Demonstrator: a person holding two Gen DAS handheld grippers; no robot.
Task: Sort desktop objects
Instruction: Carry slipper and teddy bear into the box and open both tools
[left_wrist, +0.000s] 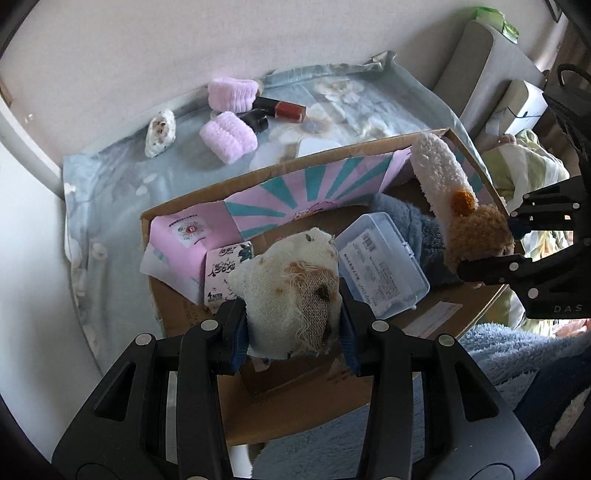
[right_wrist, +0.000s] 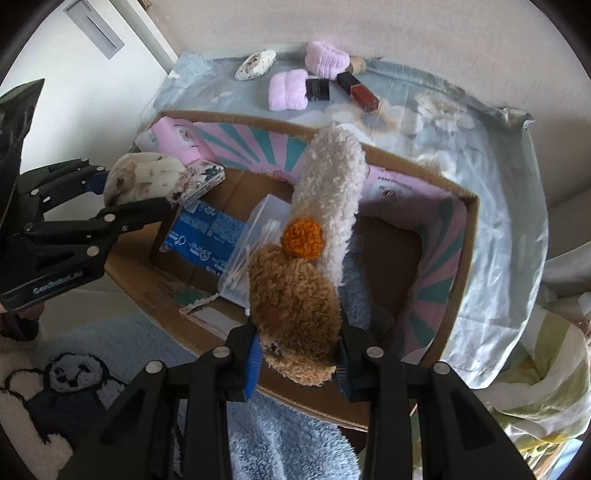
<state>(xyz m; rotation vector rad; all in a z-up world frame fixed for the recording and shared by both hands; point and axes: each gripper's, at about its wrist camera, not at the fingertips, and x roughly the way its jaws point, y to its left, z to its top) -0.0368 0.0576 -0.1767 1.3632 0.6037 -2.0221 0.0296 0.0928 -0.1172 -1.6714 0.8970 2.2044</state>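
fleece sock (right_wrist: 325, 206): showing cream, brown toe, orange pompom
box lining (left_wrist: 295, 192): showing pink-and-teal rays
wristbands (left_wrist: 229, 136): showing lilac

Worn cream pad (left_wrist: 295, 291) & brown/white plush (right_wrist: 314, 254) held over cardboard box (right_wrist: 458, 266).

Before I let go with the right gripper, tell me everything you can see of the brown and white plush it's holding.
The plush slipper-like toy is fuzzy fleece: a curly tan-brown end, an orange pompom and a long white sherpa part pointing away toward the cardboard box's far wall. The right gripper is shut on its brown end, blue pads pressing both sides. It hangs above the box interior, over a blue towel and beside a clear plastic case.
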